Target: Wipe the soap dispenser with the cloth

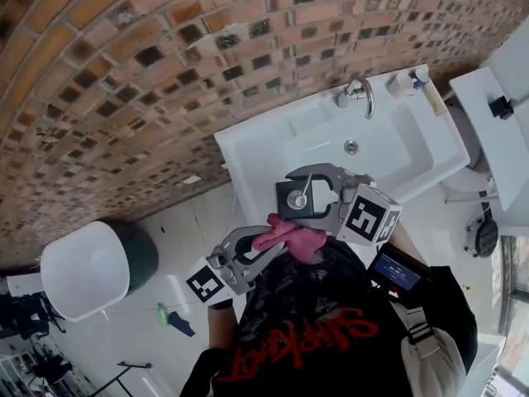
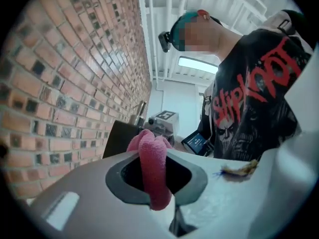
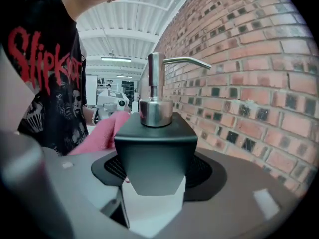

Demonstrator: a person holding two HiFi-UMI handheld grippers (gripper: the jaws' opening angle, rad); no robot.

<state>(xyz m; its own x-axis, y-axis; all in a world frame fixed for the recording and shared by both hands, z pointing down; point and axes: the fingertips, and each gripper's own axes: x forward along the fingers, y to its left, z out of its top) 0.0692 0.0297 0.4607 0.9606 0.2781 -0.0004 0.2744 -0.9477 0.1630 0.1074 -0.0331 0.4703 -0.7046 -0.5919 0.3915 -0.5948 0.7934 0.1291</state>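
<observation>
Presently the soap dispenser (image 3: 154,153), a black square block with a chrome pump, sits clamped between the jaws of the right hand-held gripper (image 1: 291,195), whose pads press on its two opposite sides low down. Its long axis runs upright, across the line of those jaws, with the pump stem rising above them and the spout reaching out to the right of that hand-held gripper, toward the brick wall (image 1: 124,73). The dispenser is held up in the air in front of the person's chest, well clear of the sink (image 1: 388,155).

The pink cloth (image 2: 152,168) is pinched in the closed jaws of the left hand-held gripper (image 1: 269,242), bunched and sticking out past its tips. From that left hand-held gripper the dispenser lies straight ahead and slightly to its left, just beyond the cloth's free end; from the right hand-held gripper the cloth shows behind the block, on its left side. Cloth and block are very close, though contact cannot be made out for certain.

Judging from this, the left hand is the one to travel: a short push forward should bring the cloth onto the block's near left face
</observation>
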